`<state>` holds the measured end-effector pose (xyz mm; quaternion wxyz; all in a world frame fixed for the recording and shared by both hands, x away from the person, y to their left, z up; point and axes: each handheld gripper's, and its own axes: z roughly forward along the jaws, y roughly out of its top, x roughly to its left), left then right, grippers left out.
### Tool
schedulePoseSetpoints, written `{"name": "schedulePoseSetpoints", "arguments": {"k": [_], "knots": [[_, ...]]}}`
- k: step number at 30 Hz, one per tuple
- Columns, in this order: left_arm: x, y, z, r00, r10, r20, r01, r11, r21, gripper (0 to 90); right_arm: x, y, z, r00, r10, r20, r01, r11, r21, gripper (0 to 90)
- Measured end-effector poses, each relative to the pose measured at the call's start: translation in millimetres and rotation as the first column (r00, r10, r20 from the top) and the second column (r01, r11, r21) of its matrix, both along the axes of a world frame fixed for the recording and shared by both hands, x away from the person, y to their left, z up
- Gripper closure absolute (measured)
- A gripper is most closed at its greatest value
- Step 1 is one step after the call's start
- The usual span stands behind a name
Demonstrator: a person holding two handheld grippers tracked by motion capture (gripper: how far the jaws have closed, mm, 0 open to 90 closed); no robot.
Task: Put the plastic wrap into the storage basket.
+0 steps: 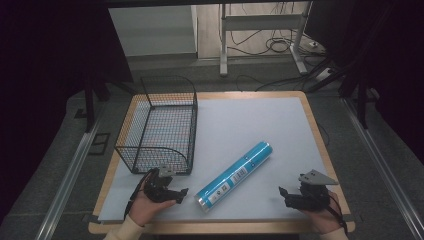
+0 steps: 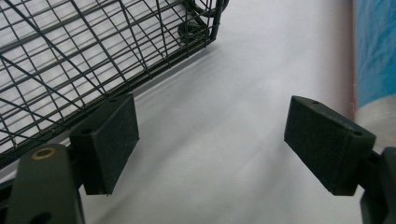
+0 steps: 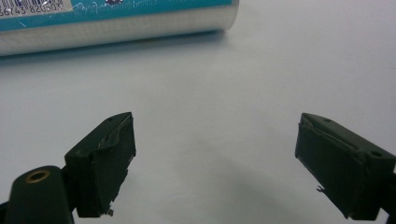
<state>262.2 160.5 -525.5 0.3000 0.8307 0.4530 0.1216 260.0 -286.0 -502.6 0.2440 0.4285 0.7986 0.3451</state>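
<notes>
Here both tongs (image 1: 182,194) (image 1: 283,194) gape wide, holding nothing.

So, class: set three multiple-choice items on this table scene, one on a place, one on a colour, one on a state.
1. Where does the blue roll lie?
A. inside the wire basket
B. on the table mat, between the grippers
C. on the floor

2. What colour is the basket?
A. black
B. red
C. white

3. How is the left gripper?
A. shut on the roll
B. shut on the basket
C. open

Answers: B, the roll rests slantwise on the mat; A, black wire; C, its jaws stand apart over bare mat.
</notes>
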Motion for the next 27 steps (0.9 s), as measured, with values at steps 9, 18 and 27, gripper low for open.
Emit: {"name": "schedulePoseSetpoints", "arguments": {"k": [9, 18, 27], "knots": [[0.6, 0.6, -1.1, 1.0000, 0.005, -0.009, -0.005, 0.9999, -0.011, 17.5, -0.3, -0.5, -0.1, 0.9999, -0.009, 0.004, 0.009, 0.9999, -0.008, 14.1], [-0.3, 0.1, 0.9, 1.0000, -0.003, -0.002, 0.003, 1.0000, -0.008, 17.5, 0.1, -3.2, 0.8, 0.9997, -0.019, 0.013, 0.019, 0.9998, -0.007, 15.0], [-2.9, 0.6, 10.5, 0.9996, -0.002, 0.029, 0.002, 0.9997, -0.024, 17.6, -0.2, -0.1, -1.2, 1.0000, -0.001, 0.003, 0.001, 0.9998, -0.018, 15.0]]}}
